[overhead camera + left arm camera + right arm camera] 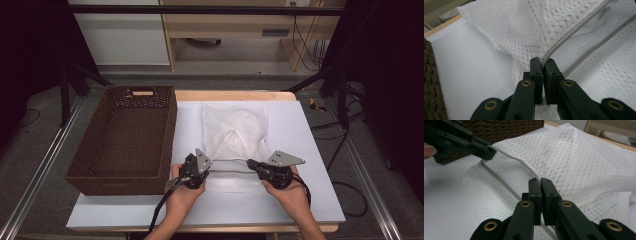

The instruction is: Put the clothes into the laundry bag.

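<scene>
- While both hands hold at the near edge of the desk (310, 200), the left tongs (541, 60) are clamped on the zipper edge of the white mesh laundry bag (234, 131), with the jaws all but together and only the thin hem between them.
- The right tongs (540, 180) are pinched on the same upper rim of the bag's mouth, a little further along, so the rim is gripped at two places.
- The bag lies flat in the middle of the desk, its open mouth toward the person; the upper layer is lifted off the lower one, and the lower zipper edge (499, 181) rests on the desk.
- Judging from this, the grasp is done and the mouth is partly open. What looks to be left is spreading it wider, or lifting the bag and carrying it to the basket; I cannot tell which is meant.
- A folded white cloth (596, 18) shows inside the bag, so it would seem to be loaded already.
- The brown woven basket (125, 137) stands just left of the bag, empty, and its near wall is close to the left hand (182, 192).
- Nothing else lies on the desk; the basket's tall rim is the one obstacle to a leftward move.
</scene>
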Demonstrator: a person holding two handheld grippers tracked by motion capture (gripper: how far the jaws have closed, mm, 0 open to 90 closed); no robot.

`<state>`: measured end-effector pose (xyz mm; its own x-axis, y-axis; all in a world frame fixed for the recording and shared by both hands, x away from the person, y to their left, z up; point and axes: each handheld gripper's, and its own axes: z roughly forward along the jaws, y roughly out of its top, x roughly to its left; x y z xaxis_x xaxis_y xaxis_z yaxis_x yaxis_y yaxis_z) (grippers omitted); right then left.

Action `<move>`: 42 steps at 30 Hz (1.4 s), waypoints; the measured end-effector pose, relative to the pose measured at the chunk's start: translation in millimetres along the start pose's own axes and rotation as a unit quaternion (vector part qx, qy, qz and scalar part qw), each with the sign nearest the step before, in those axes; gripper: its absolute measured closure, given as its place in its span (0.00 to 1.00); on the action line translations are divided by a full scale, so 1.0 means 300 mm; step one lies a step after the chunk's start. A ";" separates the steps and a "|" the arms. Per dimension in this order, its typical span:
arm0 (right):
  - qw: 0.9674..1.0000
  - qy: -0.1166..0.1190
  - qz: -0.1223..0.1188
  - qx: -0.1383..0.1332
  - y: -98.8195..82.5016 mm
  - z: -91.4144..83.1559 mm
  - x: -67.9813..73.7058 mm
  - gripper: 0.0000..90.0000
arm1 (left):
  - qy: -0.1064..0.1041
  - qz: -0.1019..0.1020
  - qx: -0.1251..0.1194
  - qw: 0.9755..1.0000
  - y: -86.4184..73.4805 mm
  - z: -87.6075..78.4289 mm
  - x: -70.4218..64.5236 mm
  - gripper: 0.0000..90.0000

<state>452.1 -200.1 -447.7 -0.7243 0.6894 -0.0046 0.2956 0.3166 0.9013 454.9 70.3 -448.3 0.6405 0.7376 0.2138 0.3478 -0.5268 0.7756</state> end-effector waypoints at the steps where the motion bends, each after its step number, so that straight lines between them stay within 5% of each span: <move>1: 1.000 0.001 -0.003 0.001 0.000 0.001 0.000 0.97 | -0.001 -0.002 -0.001 1.000 -0.003 0.001 0.000 0.96; 5: 1.000 0.003 -0.019 0.014 -0.009 0.000 0.003 0.97 | -0.017 -0.025 -0.013 0.999 -0.015 -0.003 -0.002 0.97; 22: 0.999 0.002 -0.030 0.031 -0.022 0.001 0.002 0.97 | -0.021 -0.026 -0.027 0.999 -0.040 -0.017 -0.017 0.96; 30: 0.997 0.006 -0.039 0.064 -0.036 0.028 0.009 0.97 | -0.021 -0.031 -0.002 0.999 -0.063 0.018 -0.017 0.96; 42: 0.993 0.005 -0.040 0.112 -0.059 0.076 0.004 0.95 | -0.025 -0.053 0.001 0.998 -0.071 0.019 -0.009 0.87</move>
<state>460.3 -190.1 -473.5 -0.7573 0.6496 -0.0667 0.3668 0.5077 0.7795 449.7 77.2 -468.8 0.6329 0.7675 0.1015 0.4170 -0.4485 0.7906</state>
